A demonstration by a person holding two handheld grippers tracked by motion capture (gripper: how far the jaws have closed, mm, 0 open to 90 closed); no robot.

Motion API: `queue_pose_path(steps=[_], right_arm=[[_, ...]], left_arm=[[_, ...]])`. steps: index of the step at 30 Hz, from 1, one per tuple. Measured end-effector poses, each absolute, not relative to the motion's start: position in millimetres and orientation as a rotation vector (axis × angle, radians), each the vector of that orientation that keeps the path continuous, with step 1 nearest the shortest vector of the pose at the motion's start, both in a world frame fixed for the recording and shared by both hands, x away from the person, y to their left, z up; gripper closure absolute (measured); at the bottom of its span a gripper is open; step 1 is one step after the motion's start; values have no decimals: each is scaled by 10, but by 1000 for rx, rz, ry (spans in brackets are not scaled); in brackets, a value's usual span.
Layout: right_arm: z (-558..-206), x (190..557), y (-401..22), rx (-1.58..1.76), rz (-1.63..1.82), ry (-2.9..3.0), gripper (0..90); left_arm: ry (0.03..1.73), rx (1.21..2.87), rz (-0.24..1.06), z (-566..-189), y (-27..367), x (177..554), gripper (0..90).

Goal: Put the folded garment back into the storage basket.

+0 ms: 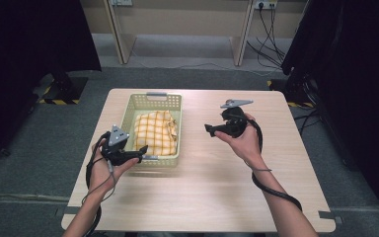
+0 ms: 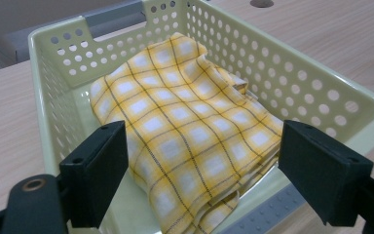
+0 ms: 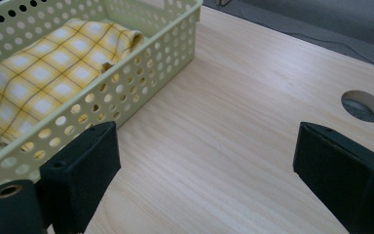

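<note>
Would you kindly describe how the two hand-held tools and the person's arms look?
Both are black: the left tool and right tool each carry a grey three-cornered plate on top and trail a black cable. Their jaws are flat, black and rectangular. The forearms are bare, without sleeves.

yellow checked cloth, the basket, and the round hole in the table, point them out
yellow checked cloth (image 2: 185,126), left gripper view, middle of the folded top
basket (image 2: 321,95), left gripper view, perforated side wall
round hole (image 3: 364,105), right gripper view, its centre in the tabletop

no readable txt, no labels, no brands, no nos. anywhere
</note>
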State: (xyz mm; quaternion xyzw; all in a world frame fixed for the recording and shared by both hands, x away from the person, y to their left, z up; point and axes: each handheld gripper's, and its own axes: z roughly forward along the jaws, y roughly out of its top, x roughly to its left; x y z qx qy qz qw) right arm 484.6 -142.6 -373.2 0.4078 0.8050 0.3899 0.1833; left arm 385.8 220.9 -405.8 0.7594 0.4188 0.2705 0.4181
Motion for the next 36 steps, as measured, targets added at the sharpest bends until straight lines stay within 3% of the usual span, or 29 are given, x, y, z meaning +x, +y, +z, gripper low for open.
queue_pose_path(steps=[36], right_arm=[[-3850, 4510, -2115, 1247, 1107, 2134, 105]], left_arm=[[995, 1859, 728, -4090, 2285, 3609, 178]])
